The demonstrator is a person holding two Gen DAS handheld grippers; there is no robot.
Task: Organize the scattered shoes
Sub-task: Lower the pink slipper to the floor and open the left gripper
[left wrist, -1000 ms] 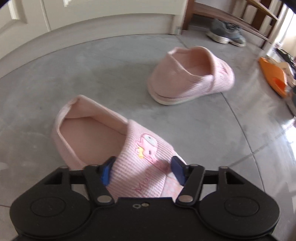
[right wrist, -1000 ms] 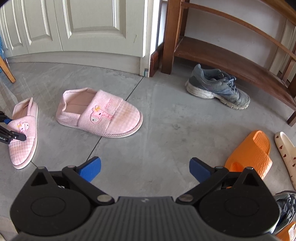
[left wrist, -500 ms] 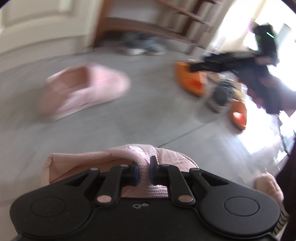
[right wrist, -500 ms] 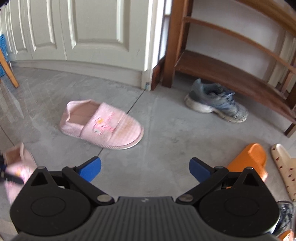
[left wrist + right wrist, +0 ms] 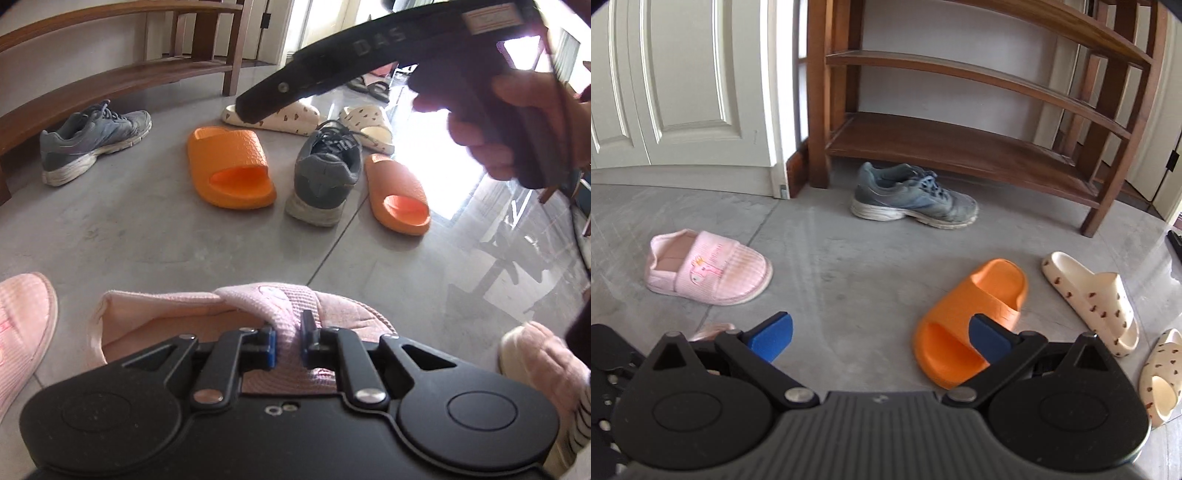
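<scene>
We have the left tongs [image 5: 287, 341] pinching the folded upper of a pink slipper [image 5: 236, 314], their blue pads pressed into the cloth from both sides, and the slipper rides right in front of the camera above the grey floor [image 5: 147, 236]. Its partner, the other pink slipper [image 5: 708, 273], lies on the floor near the white door [image 5: 683, 85], well apart from the rack. Our right tongs [image 5: 881, 336] are spread wide and carry nothing, hovering over the floor with an orange slide [image 5: 971, 314] just beyond them.

The rest is scattered: one grey sneaker [image 5: 912, 197] sits at the foot of the wooden shoe rack [image 5: 960, 147], a second grey sneaker [image 5: 325, 177] stands between the two orange slides, and two cream spotted slides [image 5: 1089, 295] lie off to the right. The rack's shelves that we can see hold no shoes.

We judge the step in hand to be carrying the held slipper to its place. Whether that place is a shelf or beside its partner, the pictures do not settle. The soft upper could slip from so narrow a pinch, so the next move calls for a steady carry and a level set-down with the sole underneath, while the free right tongs could fetch the partner
</scene>
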